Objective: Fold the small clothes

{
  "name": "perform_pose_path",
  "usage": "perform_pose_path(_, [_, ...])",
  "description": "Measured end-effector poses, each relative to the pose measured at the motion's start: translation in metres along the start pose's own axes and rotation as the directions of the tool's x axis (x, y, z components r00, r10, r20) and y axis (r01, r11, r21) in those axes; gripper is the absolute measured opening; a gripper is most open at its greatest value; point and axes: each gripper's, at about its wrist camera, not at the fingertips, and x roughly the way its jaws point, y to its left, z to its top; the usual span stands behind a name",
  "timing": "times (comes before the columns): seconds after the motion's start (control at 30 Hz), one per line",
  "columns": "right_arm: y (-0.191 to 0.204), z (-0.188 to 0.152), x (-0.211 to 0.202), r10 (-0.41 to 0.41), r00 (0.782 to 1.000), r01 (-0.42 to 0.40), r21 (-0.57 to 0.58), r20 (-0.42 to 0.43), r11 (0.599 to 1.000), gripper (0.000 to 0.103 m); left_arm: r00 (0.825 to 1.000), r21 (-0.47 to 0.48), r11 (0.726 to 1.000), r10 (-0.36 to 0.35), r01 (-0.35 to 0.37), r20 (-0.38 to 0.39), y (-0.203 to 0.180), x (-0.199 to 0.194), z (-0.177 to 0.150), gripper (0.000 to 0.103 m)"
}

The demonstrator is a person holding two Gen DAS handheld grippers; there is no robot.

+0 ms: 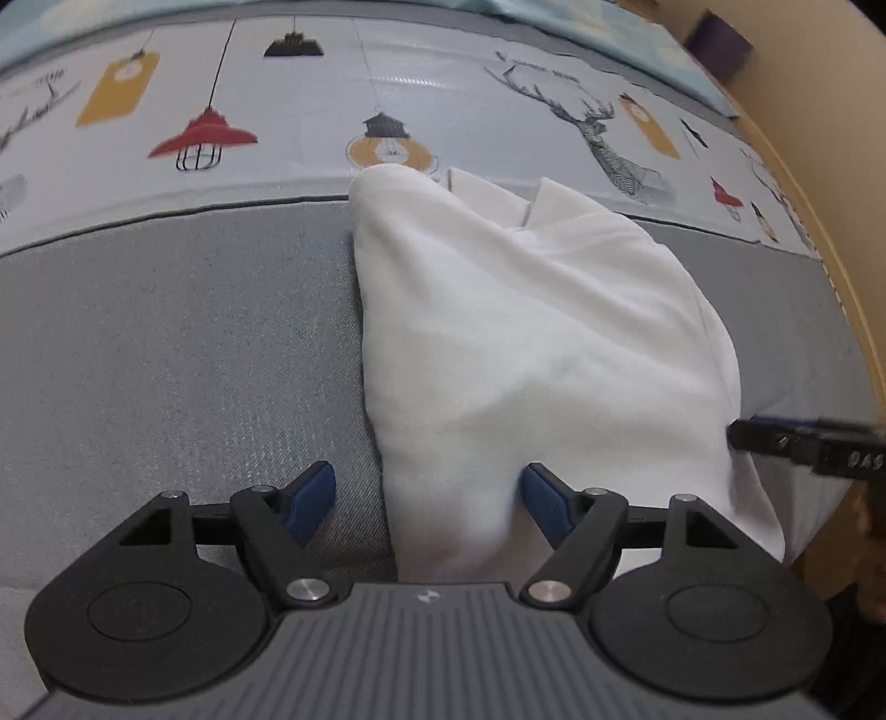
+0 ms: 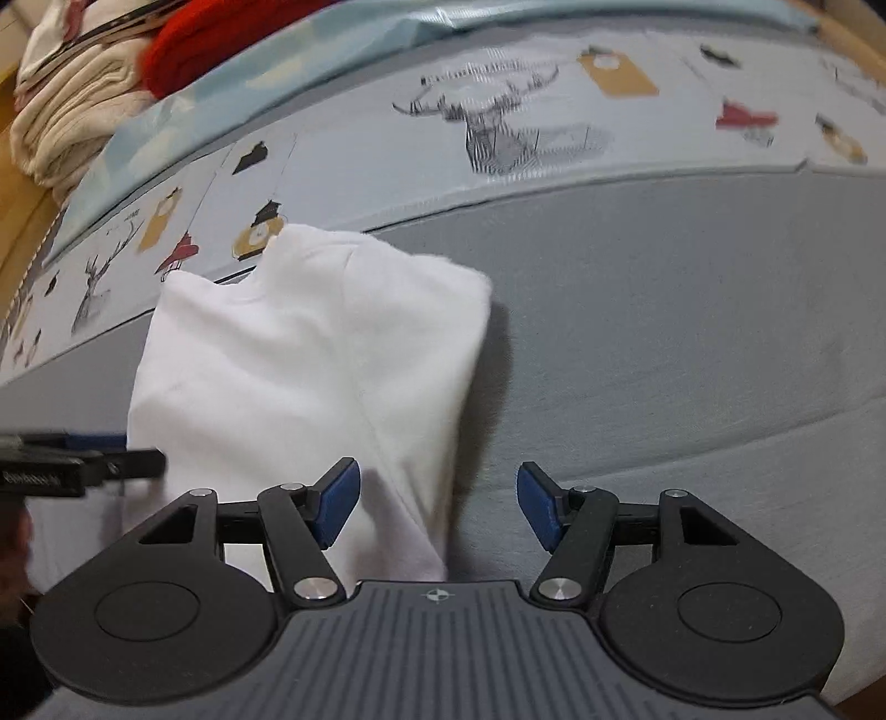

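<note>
A folded white garment (image 1: pixel 531 343) lies on a bed (image 1: pixel 183 343), on the plain grey cloth of its cover, with its far end reaching the cover's printed band (image 1: pixel 387 83) of hanging lamps, tags and stag heads. In the left wrist view the garment fills the centre and right of the scene; two flat white flaps (image 1: pixel 498 199) show at its far end.

The left hand-held gripper (image 1: pixel 429 495) stands with its jaws wide apart. The left blue pad (image 1: pixel 313 498) is over bare grey cloth and the right blue pad (image 1: pixel 545 509) is over the garment, so that the garment's near left edge lies between them; nothing is clamped.

The right hand-held gripper (image 2: pixel 437 501) is likewise spread wide and holds nothing. Its left blue pad (image 2: pixel 338 498) sits over the garment's near right part and its right blue pad (image 2: pixel 540 512) over grey cloth; the garment's near right edge runs between them. In this view the garment (image 2: pixel 299 354) lies left of centre.

Each gripper appears in the other's view as a dark finger at the garment's near side: the right one (image 1: pixel 786 443) at the right edge, the left one (image 2: pixel 83 468) at the left edge. Whether either finger touches the cloth cannot be told.

At the far left of the right wrist view, beyond the bed cover, sit a pile of cream cloth (image 2: pixel 66 111) and a red item (image 2: pixel 216 44).
</note>
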Motion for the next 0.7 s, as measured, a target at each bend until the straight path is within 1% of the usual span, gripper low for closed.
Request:
perform_pose_path(0.1, [0.006, 0.007, 0.021, -0.007, 0.999, 0.008, 0.03, -0.033, 1.0, 0.067, 1.0, -0.03, 0.999, -0.023, 0.023, 0.001, 0.002, 0.006, 0.009, 0.079])
perform_pose_path(0.17, [0.004, 0.012, 0.031, -0.019, 0.999, 0.022, 0.068, -0.044, 0.997, 0.072, 0.999, -0.054, 0.998, -0.038, 0.038, -0.008, 0.004, 0.012, 0.013, 0.079])
perform_pose_path(0.27, [-0.004, 0.017, 0.036, -0.009, 0.998, 0.018, 0.161, -0.058, 0.987, 0.073, 0.998, -0.068, 0.996, -0.056, 0.055, -0.015, 0.005, 0.018, 0.019, 0.079])
perform_pose_path(0.33, [-0.005, 0.02, 0.041, -0.006, 0.998, 0.018, 0.188, -0.066, 0.982, 0.074, 0.998, -0.069, 0.996, -0.06, 0.06, -0.009, 0.004, 0.021, 0.024, 0.079])
perform_pose_path(0.4, [-0.004, 0.023, 0.046, -0.009, 0.998, 0.022, 0.193, -0.069, 0.981, 0.074, 0.998, -0.077, 0.995, -0.062, 0.062, 0.0, 0.005, 0.023, 0.027, 0.077])
perform_pose_path(0.43, [-0.003, 0.024, 0.048, -0.011, 0.998, 0.024, 0.19, -0.068, 0.982, 0.074, 0.998, -0.081, 0.995, -0.062, 0.062, 0.001, 0.005, 0.025, 0.029, 0.075])
perform_pose_path(0.47, [-0.002, 0.026, 0.049, -0.01, 0.998, 0.022, 0.186, -0.066, 0.982, 0.072, 0.998, -0.078, 0.995, -0.062, 0.062, 0.0, 0.004, 0.026, 0.031, 0.07])
perform_pose_path(0.5, [-0.001, 0.026, 0.049, -0.005, 0.998, 0.015, 0.182, -0.06, 0.983, 0.061, 0.998, -0.072, 0.995, -0.065, 0.065, 0.003, 0.004, 0.027, 0.031, 0.066])
perform_pose_path(0.53, [0.0, 0.026, 0.049, 0.02, 0.998, -0.01, 0.181, -0.053, 0.983, 0.035, 0.998, -0.061, 0.996, -0.068, 0.068, 0.007, 0.002, 0.027, 0.032, 0.061])
perform_pose_path(0.57, [0.0, 0.027, 0.05, 0.067, 0.996, -0.056, 0.192, -0.051, 0.98, 0.027, 0.997, -0.048, 0.996, -0.069, 0.07, 0.019, 0.002, 0.025, 0.033, 0.052])
perform_pose_path(0.6, [0.002, 0.028, 0.05, 0.076, 0.996, -0.066, 0.199, -0.042, 0.978, 0.023, 0.996, -0.048, 0.996, -0.077, 0.079, 0.035, 0.003, 0.022, 0.035, 0.049])
perform_pose_path(0.63, [0.006, 0.03, 0.049, 0.073, 0.997, -0.067, 0.185, -0.027, 0.981, 0.017, 0.995, -0.056, 0.995, -0.082, 0.085, 0.055, 0.006, 0.019, 0.036, 0.044])
perform_pose_path(0.67, [0.009, 0.031, 0.048, 0.074, 0.997, -0.071, 0.168, -0.01, 0.983, 0.015, 0.993, -0.06, 0.995, -0.079, 0.084, 0.083, 0.008, 0.014, 0.038, 0.041])
perform_pose_path(0.7, [0.012, 0.033, 0.045, 0.074, 0.997, -0.076, 0.166, 0.014, 0.983, 0.015, 0.99, -0.051, 0.996, -0.07, 0.077, 0.123, 0.009, 0.008, 0.04, 0.04])
